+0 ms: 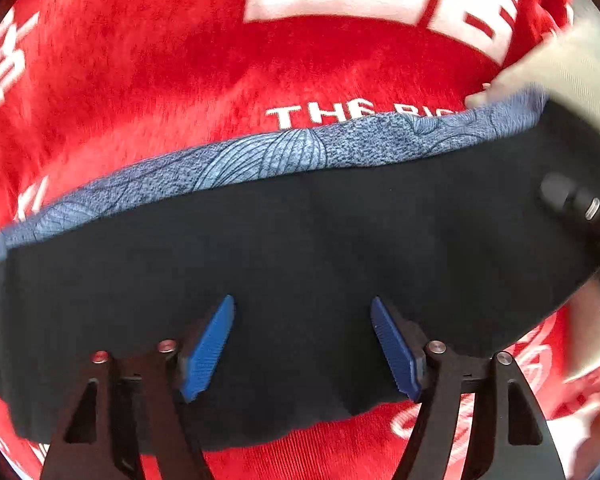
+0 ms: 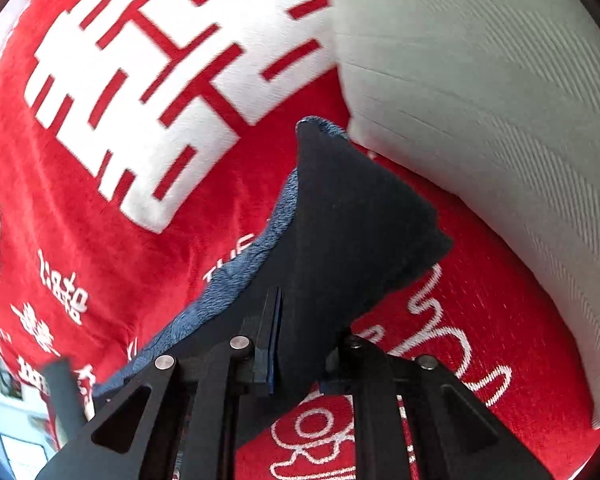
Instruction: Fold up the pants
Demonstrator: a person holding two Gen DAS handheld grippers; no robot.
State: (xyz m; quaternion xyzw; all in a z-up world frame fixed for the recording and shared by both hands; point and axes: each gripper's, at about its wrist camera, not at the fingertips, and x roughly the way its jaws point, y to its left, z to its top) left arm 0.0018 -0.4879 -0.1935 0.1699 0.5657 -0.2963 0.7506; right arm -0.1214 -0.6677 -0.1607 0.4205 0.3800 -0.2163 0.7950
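Observation:
The pants are dark navy with a lighter blue patterned layer showing along the far edge; they lie folded on a red blanket. My left gripper is open, its blue pads spread just above the dark cloth and holding nothing. My right gripper is shut on the pants, pinching a corner of the dark cloth that stands up in front of it. Part of the right gripper shows at the right edge of the left wrist view.
A red plush blanket with large white characters covers the surface, also in the right wrist view. A pale grey-white pillow lies at the right, close to the pants' corner. A dark handle shows at lower left.

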